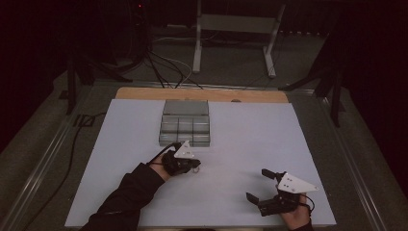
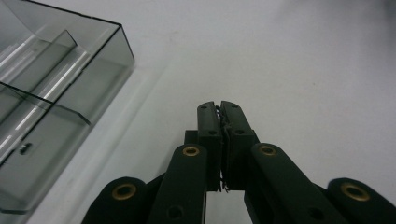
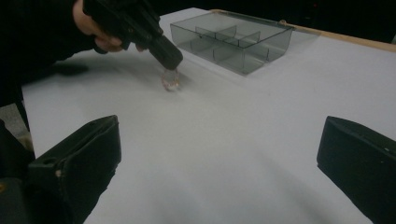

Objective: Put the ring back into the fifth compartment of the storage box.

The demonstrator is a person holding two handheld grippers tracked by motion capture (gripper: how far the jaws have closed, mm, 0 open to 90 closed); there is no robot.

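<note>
A small clear ring (image 3: 170, 79) hung at the tip of the left hand-held gripper (image 3: 169, 59), touching or just above the white surface (image 1: 240, 144) — which of the two the right gripper view left unclear. In the left gripper view the jaws stood pressed together with something thin and wiry pinched in the seam between them (image 2: 220, 122); the gripper was closed on the ring. In the high view this gripper (image 1: 195, 166) lay just at 6 o'clock of the tray (image 1: 185, 124), close to its near edge, a dark sleeve (image 1: 127, 197) trailing back toward 7 o'clock.

The tray was smoky clear plastic, split into compartments, with its lid folded back toward 12 o'clock. One tiny dark item (image 2: 23, 148) sat in a near compartment, too small to identify.

The right hand-held gripper (image 1: 257, 185) rested well apart at 4 o'clock from the tray, near the surface's front edge — its jaws spread wide, nothing between them, only bare surface ahead.
</note>
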